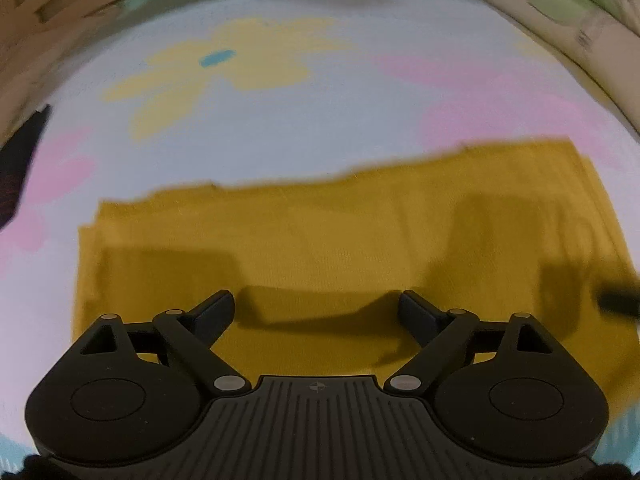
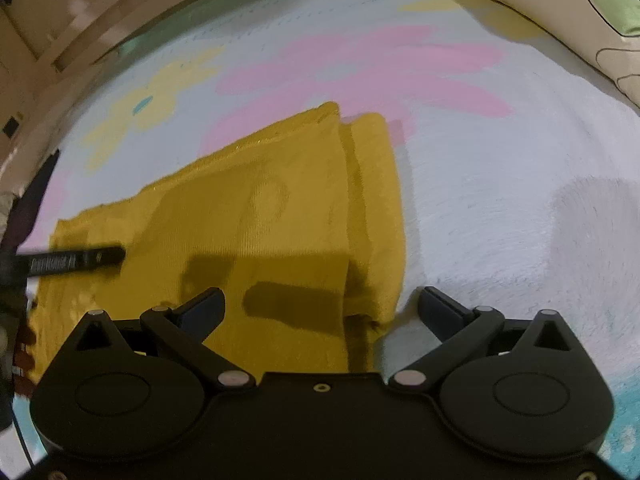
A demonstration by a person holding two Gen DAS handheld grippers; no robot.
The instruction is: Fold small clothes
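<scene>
Lying: mustard-yellow garment [image 1: 320, 240], spread flat on a pale blanket [image 1: 280, 140], folded into a rough rectangle.
Garment edges: far edge ragged and stepped in the left wrist view; in the right wrist view a narrower folded layer [image 2: 376, 208] running along the right side, overlapping the main panel.
Garment surface: faint ring-shaped mark [image 2: 270, 198] near the middle; dark shadows of both tools cast across the cloth.
Blanket print: large yellow flower [image 1: 224, 64] with a small blue centre, plus pink flower shapes [image 1: 500, 96]; turquoise patch at the near right corner [image 2: 624, 412].
Left hand-held gripper [image 1: 316, 312]: jaws spread wide, nothing between them, hovering over the near part of the yellow cloth; contact with the fabric cannot be told.
Left fingers [image 1: 216, 312]: black, angled inward, both over the garment.
Right hand-held gripper [image 2: 320, 308]: jaws spread wide, gripping nothing; left finger over the yellow cloth, right finger over bare white blanket, the garment's near right corner between them.
Other tool seen from the right wrist: black finger of the left hand-held gripper [image 2: 76, 260] reaching in from the left edge, over the garment's left part.
Surroundings: cream pillow with green and outlined print [image 2: 560, 20] at the far right; wooden panelling [image 2: 60, 20] at the far left; dark item [image 1: 20, 160] at the left edge, too blurred to identify.
</scene>
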